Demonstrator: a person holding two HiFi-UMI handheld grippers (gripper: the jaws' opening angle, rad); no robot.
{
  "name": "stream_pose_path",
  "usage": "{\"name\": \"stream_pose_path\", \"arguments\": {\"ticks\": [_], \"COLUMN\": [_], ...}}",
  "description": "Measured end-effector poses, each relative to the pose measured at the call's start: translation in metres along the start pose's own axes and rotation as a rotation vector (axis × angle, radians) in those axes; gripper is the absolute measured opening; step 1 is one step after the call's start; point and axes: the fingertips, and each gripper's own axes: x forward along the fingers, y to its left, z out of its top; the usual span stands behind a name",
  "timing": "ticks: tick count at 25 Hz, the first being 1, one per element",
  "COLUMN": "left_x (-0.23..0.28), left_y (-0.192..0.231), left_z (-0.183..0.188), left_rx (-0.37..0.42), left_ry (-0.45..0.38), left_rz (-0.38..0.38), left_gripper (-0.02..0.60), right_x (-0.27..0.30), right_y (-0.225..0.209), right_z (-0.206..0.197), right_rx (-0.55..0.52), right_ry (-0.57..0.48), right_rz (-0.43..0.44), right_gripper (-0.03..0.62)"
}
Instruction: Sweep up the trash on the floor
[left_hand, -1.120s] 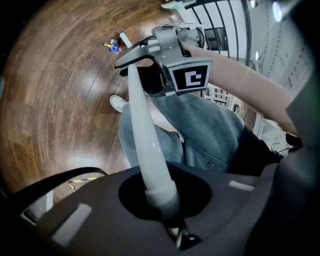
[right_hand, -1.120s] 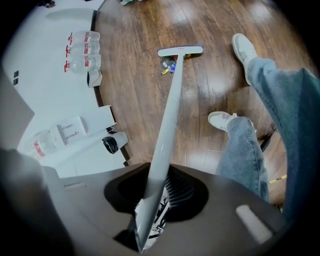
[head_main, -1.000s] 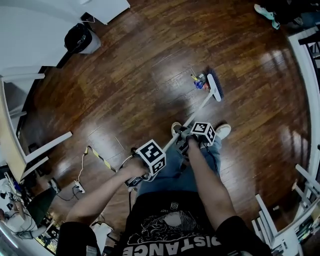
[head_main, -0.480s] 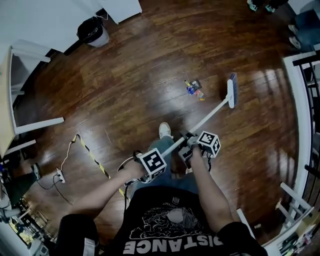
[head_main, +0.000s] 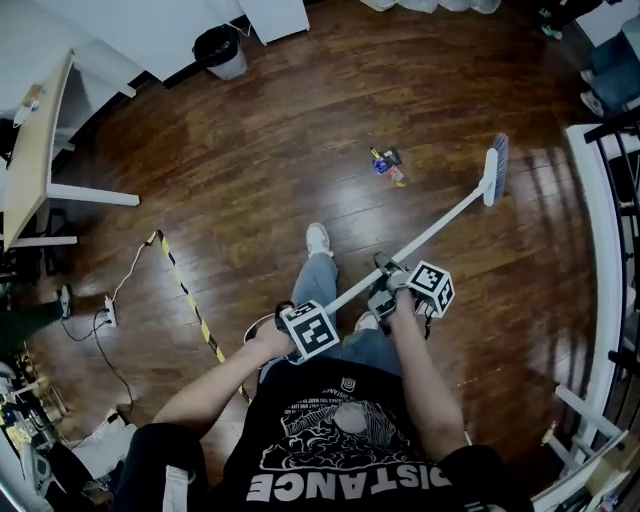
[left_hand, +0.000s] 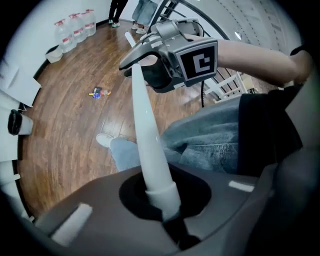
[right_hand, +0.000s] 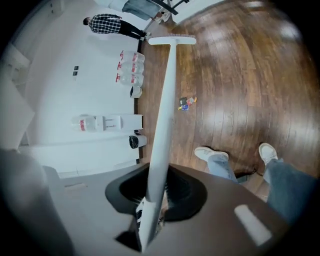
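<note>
A small pile of colourful trash lies on the dark wood floor; it also shows as trash and trash in the gripper views. A white broom handle runs from my grippers to the broom head, which is to the right of the trash and apart from it. My left gripper is shut on the handle's near end. My right gripper is shut on the handle further up.
A black bin stands by the far wall. A yellow-black cable trails over the floor at left, near a table. White railing lines the right side. Water bottles stand by a wall, and a person stands far off.
The broom head has swung from beside the trash out to the right and away from it. The person has stepped forward and the view has shifted.
</note>
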Motion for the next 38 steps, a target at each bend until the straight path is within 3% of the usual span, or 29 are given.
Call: {"name": "stream_pose_path", "arguments": {"ticks": [5,10,17,24,28,38], "left_x": [0.010,0.005,0.004,-0.006,-0.009,-0.019], "left_y": [-0.059,-0.087,-0.114,-0.106,-0.102,-0.069], "left_z": [-0.013,-0.031,-0.067,-0.128,-0.167,-0.265], "left_rx": [0.021,0.017,0.022,0.023,0.042,0.148], "left_ry": [-0.105,-0.180,-0.240,-0.323,-0.354,-0.379], "left_rz": [0.101,0.192,0.243,0.277,0.273,0.283], "left_gripper": [0.005,0.005,0.005,0.005,0.005,0.005], "right_x": [-0.065,-0.108,-0.132,-0.133,-0.131,-0.106], "right_y": [0.000,0.018,0.030,0.042,0.047,0.045], "right_z": [-0.030,-0.069,-0.116,-0.181,-0.220,-0.314], "right_rx": [-0.095,-0.180,-0.251,-0.300,-0.317,-0.288], "right_ry": [-0.005,-0.011,-0.018,-0.082,-0.136,-0.228], "right_rz": [0.048,0.100,0.155,0.152,0.192,0.152], "right_gripper": [0.061,0.062,0.058,0.058,0.058,0.059]}}
